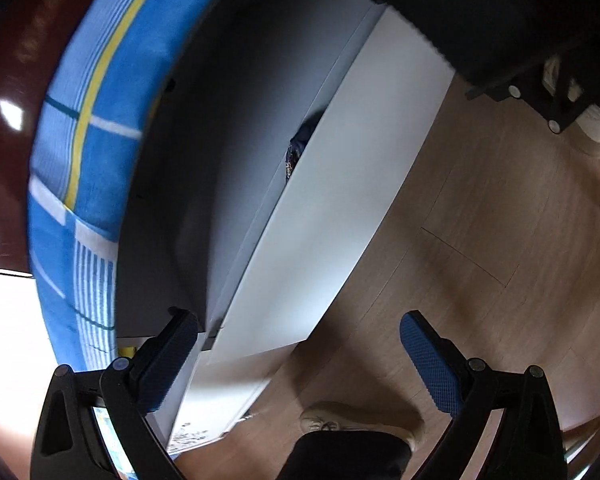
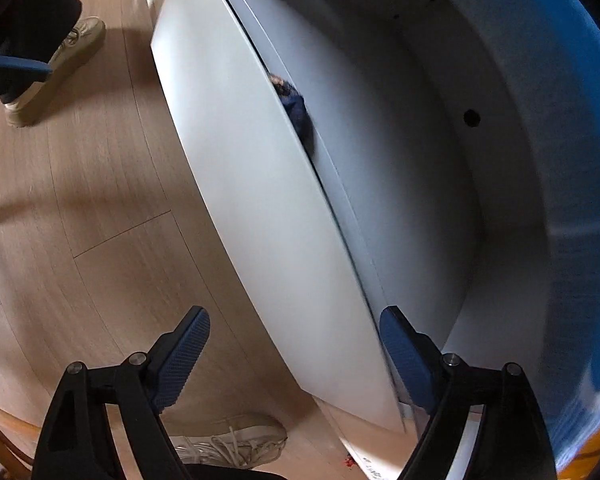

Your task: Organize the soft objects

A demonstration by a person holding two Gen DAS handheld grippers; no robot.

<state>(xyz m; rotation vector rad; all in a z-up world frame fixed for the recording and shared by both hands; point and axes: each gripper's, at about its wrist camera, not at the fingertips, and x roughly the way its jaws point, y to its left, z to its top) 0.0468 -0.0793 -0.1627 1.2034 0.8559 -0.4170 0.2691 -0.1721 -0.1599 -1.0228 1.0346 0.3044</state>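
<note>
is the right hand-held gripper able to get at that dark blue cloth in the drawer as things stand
Probably not: the dark blue cloth sits in a narrow gap behind the white drawer front, too tight for the open right hand-held gripper.

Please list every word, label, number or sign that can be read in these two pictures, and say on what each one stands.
No text can be read in either view.
White panel, low in the left wrist view: dark printed marks, too blurred to read.
White panel, at the bottom edge of the right wrist view: a trace of dark print, too small and cut off to read.
Blue striped cloth: only stripes, no writing.
</note>
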